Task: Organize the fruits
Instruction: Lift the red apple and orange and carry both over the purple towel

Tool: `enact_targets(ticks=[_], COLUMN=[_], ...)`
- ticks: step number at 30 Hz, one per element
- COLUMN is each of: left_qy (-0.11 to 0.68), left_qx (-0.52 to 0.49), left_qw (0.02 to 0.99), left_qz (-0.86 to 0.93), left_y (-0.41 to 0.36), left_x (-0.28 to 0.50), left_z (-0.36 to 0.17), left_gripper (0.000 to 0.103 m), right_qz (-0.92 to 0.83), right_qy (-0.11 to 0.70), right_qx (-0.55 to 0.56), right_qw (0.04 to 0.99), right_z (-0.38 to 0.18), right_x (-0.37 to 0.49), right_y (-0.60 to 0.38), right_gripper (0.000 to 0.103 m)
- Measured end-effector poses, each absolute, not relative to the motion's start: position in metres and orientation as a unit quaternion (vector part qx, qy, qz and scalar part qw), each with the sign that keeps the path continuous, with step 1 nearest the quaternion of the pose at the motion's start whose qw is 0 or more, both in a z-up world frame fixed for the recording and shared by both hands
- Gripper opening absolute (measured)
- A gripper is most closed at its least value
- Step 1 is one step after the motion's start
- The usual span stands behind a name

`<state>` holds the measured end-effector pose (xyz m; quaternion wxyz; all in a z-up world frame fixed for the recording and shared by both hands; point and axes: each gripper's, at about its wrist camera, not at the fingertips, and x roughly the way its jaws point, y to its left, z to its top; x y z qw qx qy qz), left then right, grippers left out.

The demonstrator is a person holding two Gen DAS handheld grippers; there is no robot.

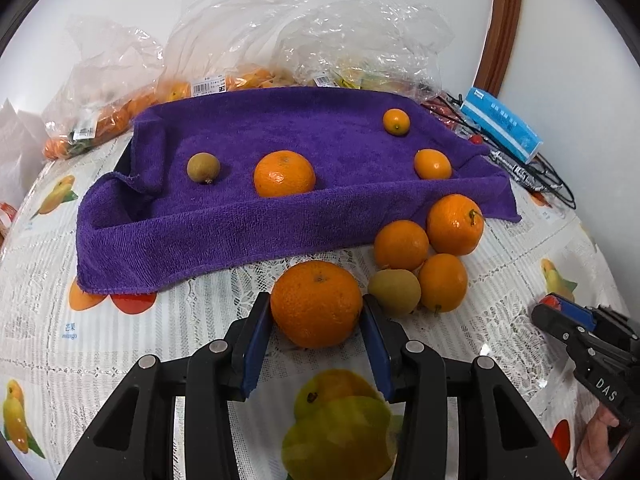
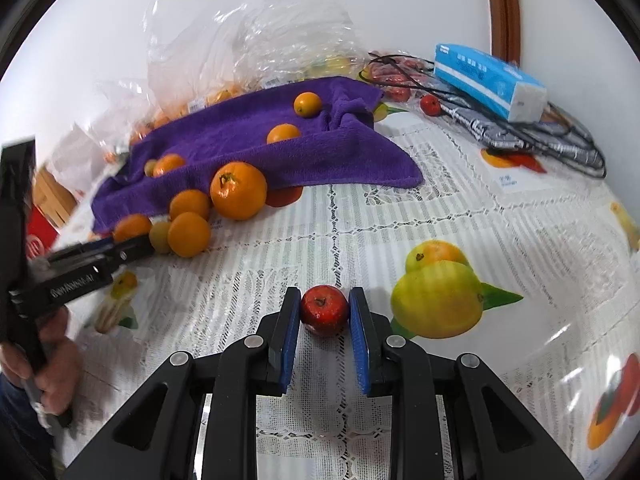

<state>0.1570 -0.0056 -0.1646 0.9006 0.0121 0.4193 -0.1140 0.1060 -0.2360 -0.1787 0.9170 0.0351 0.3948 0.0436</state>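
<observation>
Nearest the left wrist lens, the left gripper (image 1: 316, 320) has its blue pads closed onto the sides of a large orange (image 1: 316, 304), which sits on the lace tablecloth (image 1: 200, 320) just ahead of the purple towel (image 1: 240, 232). Nearest the right wrist lens, the right gripper (image 2: 325, 312) is clamped narrow on a small red fruit (image 2: 324, 309), pads (image 2: 290, 320) pressing both its sides, with the fruit low over the cloth.

Only the left view shows the towel's hollow from above: a brownish-green fruit (image 1: 203, 167), a big orange (image 1: 284, 173) and two small oranges (image 1: 432, 164) (image 1: 396, 121) lie well apart in it. That view catches the right gripper only as a dark shape at the right edge, the red fruit barely peeping past its tip. Only the right view shows the hand (image 2: 48, 364) around the left gripper's handle, and a second small red fruit (image 2: 430, 104) near the blue tissue pack (image 2: 490, 80) and tangled cables (image 2: 540, 132).

Just right of the held orange, a cluster lies touching: a greenish fruit (image 1: 394, 291), two smaller oranges (image 1: 401, 245) (image 1: 443, 282) and a stemmed orange (image 1: 455, 224) against the towel's edge. Behind the towel, clear plastic bags (image 1: 248, 40) hold more oranges.
</observation>
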Motion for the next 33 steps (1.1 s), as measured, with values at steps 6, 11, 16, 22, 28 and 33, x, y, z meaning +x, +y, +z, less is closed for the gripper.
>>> enact_targets(ticks=[6, 11, 16, 22, 28, 33], left_qy=[0.420, 0.411, 0.379, 0.358, 0.349, 0.345], left_qx=[0.037, -0.008, -0.052, -0.064, -0.068, -0.077], left_qw=[0.901, 0.903, 0.913, 0.920, 0.922, 0.922], left_qz=[-0.102, -0.127, -0.143, -0.145, -0.153, -0.159], left_y=[-0.015, -0.003, 0.010, 0.012, 0.013, 0.017], left_x=[0.156, 0.154, 0.146, 0.140, 0.138, 0.136], left_z=[-0.164, -0.161, -0.153, -0.149, -0.146, -0.144], left_gripper=[0.042, 0.041, 0.041, 0.041, 0.041, 0.041], right_qz=[0.031, 0.029, 0.032, 0.034, 0.048, 0.058], right_qy=[0.396, 0.396, 0.395, 0.393, 0.374, 0.366], right_qx=[0.011, 0.005, 0.013, 0.015, 0.035, 0.047], right_qw=[0.918, 0.918, 0.918, 0.919, 0.926, 0.928], right_z=[-0.179, -0.179, -0.179, -0.180, -0.174, -0.171], right_x=[0.105, 0.106, 0.105, 0.105, 0.099, 0.098], right_y=[-0.228, -0.228, -0.231, -0.232, -0.239, -0.242], right_gripper=[0.025, 0.025, 0.024, 0.024, 0.024, 0.024])
